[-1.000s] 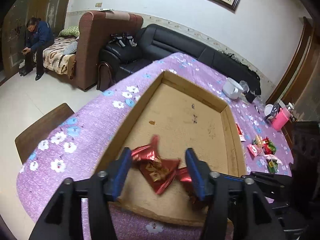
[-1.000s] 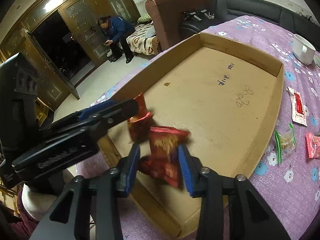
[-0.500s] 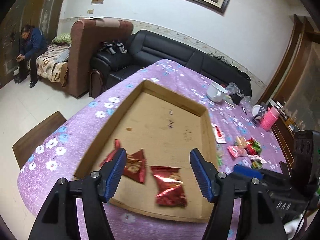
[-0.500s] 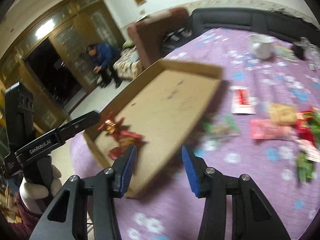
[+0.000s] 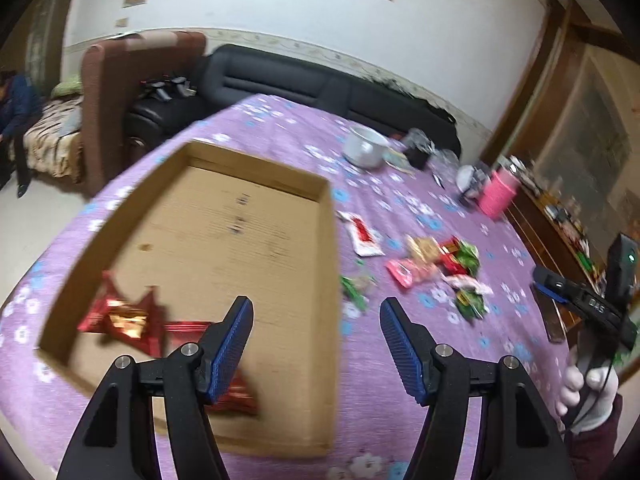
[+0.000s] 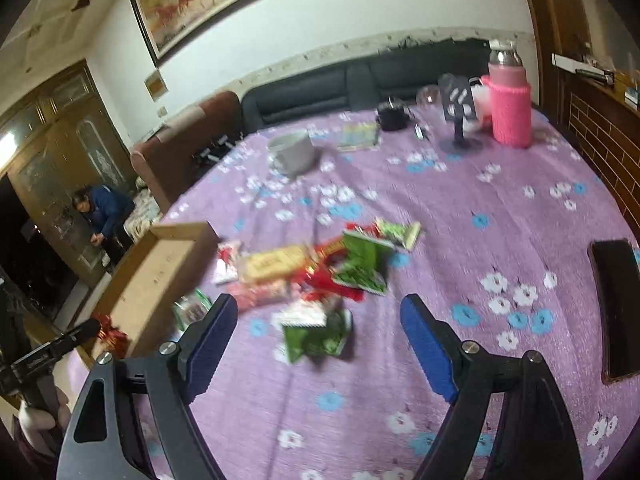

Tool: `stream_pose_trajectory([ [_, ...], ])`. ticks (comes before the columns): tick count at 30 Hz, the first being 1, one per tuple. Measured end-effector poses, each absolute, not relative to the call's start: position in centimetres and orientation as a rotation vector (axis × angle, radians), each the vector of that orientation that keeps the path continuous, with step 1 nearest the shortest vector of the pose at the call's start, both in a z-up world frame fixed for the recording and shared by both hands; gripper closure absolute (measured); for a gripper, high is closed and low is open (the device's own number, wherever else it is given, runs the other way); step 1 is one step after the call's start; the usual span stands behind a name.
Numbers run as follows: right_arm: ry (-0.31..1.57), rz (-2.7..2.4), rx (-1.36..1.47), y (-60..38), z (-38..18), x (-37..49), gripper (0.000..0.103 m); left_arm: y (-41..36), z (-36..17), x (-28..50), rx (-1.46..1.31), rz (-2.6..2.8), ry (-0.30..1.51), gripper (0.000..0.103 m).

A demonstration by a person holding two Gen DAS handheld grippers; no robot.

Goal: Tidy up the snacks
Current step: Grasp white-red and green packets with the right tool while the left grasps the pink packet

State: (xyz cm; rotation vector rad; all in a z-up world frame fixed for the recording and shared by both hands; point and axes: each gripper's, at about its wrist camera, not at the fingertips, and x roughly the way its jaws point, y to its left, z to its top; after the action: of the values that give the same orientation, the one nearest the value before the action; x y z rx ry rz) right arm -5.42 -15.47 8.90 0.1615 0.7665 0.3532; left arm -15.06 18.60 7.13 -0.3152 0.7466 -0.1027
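A shallow cardboard tray [image 5: 326,240] lies on the purple flowered tablecloth. Two red snack packets [image 5: 120,316] lie in its near left corner, one partly hidden by my left finger. My left gripper [image 5: 316,320] is open and empty above the tray's right wall. A loose pile of snacks [image 5: 436,268] lies to the right of the tray. In the right wrist view the pile [image 6: 320,264] is just ahead of my right gripper [image 6: 318,328], which is open and empty, with a green packet [image 6: 316,336] between its fingers' line. The tray [image 6: 160,276] is at the left.
A white bowl [image 6: 294,152], a pink flask [image 6: 510,104], a small black stand [image 6: 460,120] and a black cup [image 6: 392,118] stand at the table's far side. A dark phone [image 6: 618,304] lies at the right. A black sofa and a brown armchair stand beyond the table.
Both grippers let go of their red packets in the tray, opened, and swung right. The right gripper now faces the loose snack pile.
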Motion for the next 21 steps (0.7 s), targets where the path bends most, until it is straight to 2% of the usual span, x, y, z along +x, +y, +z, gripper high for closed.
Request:
stream_pose_trajectory([
  [8,0.888,0.393,0.046,-11.6,4.3,-2.8,0.020,13.5,7.2,-13.7,-0.201,-0.209,0.794,0.033],
  [12,0.902,0.395,0.028,-10.9,3.0,-1.9,0.022,12.2,6.9,-12.8,-0.161,-0.222,0.813,0.030],
  [14,0.915,0.407,0.045,-11.1,2.5,-1.5,0.037,11.3,6.7,-11.9,-0.120,-0.224,0.821,0.030],
  [15,0.928,0.416,0.057,-11.3,2.3,-1.3,0.058,10.9,6.5,-11.3,-0.098,-0.222,0.826,0.030],
  [21,0.927,0.440,0.127,-12.4,2.4,-1.2,0.065,7.5,6.0,-7.7,0.017,-0.281,0.862,0.030],
])
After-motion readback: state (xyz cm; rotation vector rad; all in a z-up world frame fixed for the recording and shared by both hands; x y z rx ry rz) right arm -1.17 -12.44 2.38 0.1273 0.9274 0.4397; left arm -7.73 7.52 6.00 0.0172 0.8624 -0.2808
